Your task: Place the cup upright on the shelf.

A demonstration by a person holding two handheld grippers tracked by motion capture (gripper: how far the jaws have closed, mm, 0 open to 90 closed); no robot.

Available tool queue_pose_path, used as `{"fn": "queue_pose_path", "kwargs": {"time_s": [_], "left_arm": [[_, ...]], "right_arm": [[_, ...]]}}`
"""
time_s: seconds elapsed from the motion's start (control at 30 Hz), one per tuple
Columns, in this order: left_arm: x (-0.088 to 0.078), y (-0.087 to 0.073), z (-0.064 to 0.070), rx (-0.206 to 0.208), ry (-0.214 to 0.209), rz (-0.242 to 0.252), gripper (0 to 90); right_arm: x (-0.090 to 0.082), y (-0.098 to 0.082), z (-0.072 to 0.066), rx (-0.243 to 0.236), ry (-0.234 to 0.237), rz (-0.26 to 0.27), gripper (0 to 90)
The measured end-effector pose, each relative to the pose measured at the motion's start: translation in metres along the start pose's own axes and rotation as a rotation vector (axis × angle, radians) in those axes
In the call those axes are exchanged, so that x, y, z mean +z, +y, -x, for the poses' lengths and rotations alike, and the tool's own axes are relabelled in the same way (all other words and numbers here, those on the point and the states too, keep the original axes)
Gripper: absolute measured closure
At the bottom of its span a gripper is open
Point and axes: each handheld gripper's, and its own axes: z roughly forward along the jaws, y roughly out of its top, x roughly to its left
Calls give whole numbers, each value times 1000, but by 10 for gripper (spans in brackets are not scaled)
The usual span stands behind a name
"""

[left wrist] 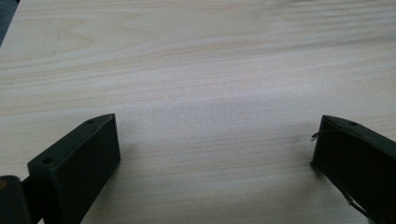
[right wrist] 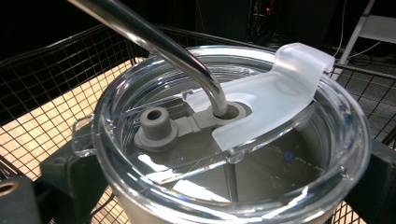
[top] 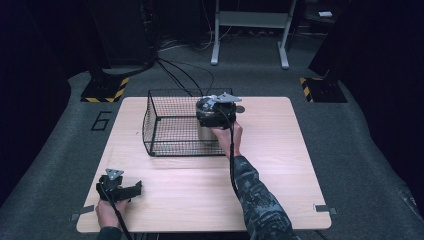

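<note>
the tumbler (right wrist: 233, 140), a steel cup with a clear lid (right wrist: 299, 154) and a bent metal straw (right wrist: 154, 37) through it, is inside the wire basket (top: 165, 125), at the basket's near right corner. in the right gripper view the black jaws sit tight against both sides of the cup just under the lid rim, so the right tool (top: 216, 112) looks clamped on it. from the high view i can't tell whether the cup's base is already on the basket floor or a little above it; the tool hides that.

my read is that the carrying part is about finished: the cup is within the basket walls. what's left is to set it down if it isn't down, let go, and lift the hand clear of the rim and straw.

the left tool (top: 119, 187) rests at the near left of the bench (top: 280, 165), well apart from the basket, jaws spread wide over bare wood with nothing between them.
</note>
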Motion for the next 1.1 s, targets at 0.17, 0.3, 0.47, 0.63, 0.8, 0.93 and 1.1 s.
{"fn": "queue_pose_path", "kwargs": {"time_s": [0.17, 0.3, 0.47, 0.63, 0.8, 0.93, 1.1], "left_arm": [[1, 0, 1, -12, 2, 11, 4], [1, 0, 1, -12, 2, 11, 4], [1, 0, 1, -11, 2, 11, 4], [1, 0, 1, -11, 2, 12, 4], [1, 0, 1, -12, 2, 11, 4], [0, 0, 0, 0, 0, 1, 4], [0, 0, 0, 0, 0, 0, 4]], "right_arm": [[2, -2, 0, 7, -4, -11, 35], [4, -4, -1, 2, -7, -19, 34], [6, -7, -2, -5, -10, -30, 34], [8, -8, -5, 1, -10, -32, 34], [11, -10, -8, 0, -11, -39, 34], [12, -10, -8, -6, -9, -42, 34], [16, -12, -10, -5, -7, -46, 34]]}}
